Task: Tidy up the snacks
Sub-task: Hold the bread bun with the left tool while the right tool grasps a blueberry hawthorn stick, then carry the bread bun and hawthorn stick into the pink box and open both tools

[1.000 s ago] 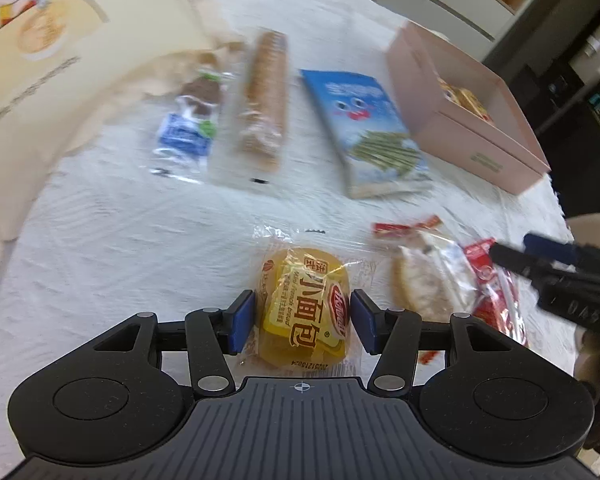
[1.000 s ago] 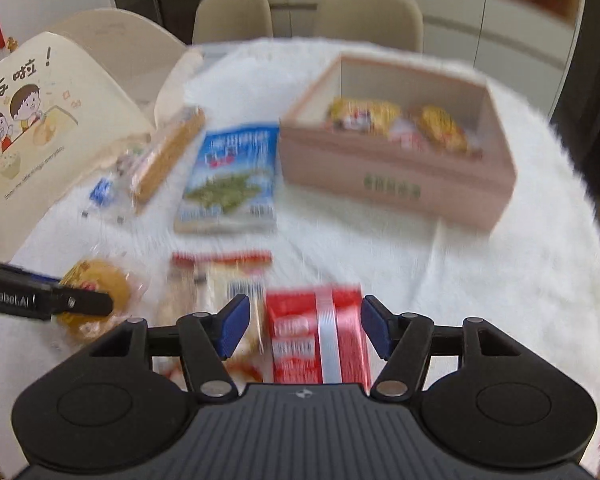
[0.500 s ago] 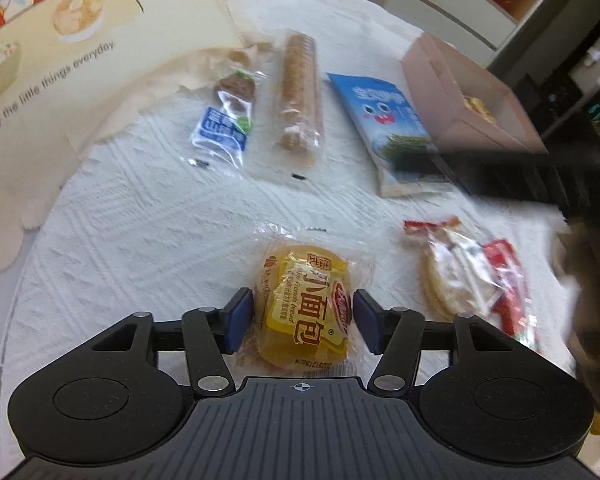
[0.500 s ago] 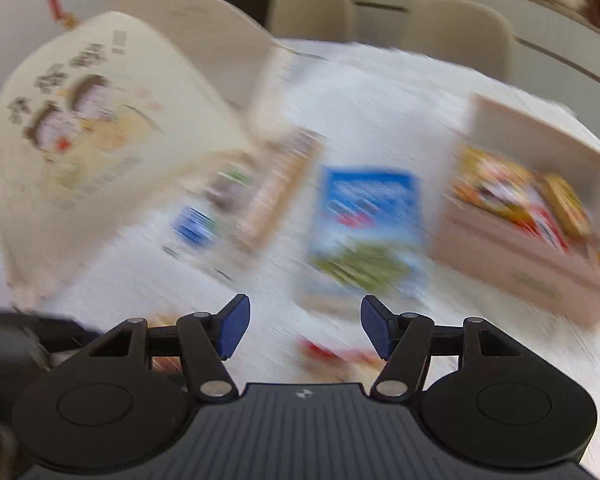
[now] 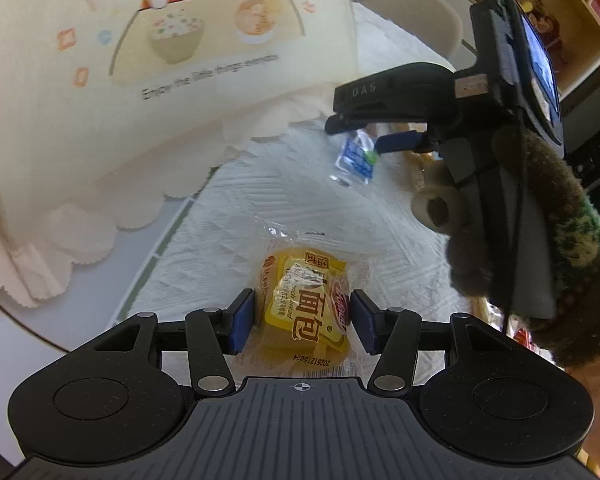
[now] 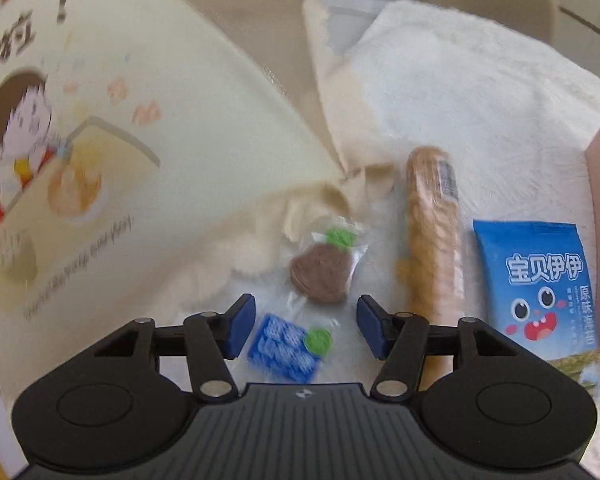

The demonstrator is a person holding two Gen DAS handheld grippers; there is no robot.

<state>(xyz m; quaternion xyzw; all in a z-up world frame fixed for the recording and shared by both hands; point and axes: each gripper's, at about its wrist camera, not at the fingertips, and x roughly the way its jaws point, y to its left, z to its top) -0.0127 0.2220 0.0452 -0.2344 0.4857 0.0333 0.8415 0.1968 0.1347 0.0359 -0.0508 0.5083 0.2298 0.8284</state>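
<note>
the left gripper [image 5: 303,322] was clamped on the yellow bread packet [image 5: 306,312] above the white cloth [image 5: 236,216]. the right gripper [image 6: 306,326], jaws just closing but apart, straddled the clear chocolate wrapper [image 6: 300,320], beside the biscuit roll [image 6: 432,232], blue packet [image 6: 540,280] and cartoon food cover [image 6: 120,120].

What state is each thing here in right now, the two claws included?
Left gripper: shut on the yellow bread packet.
Right gripper: open, jaws just been closing, poised over the clear chocolate-biscuit packet.
Long biscuit sleeve: lying flat, sealed.
Blue snack bag: lying flat, sealed.
</note>
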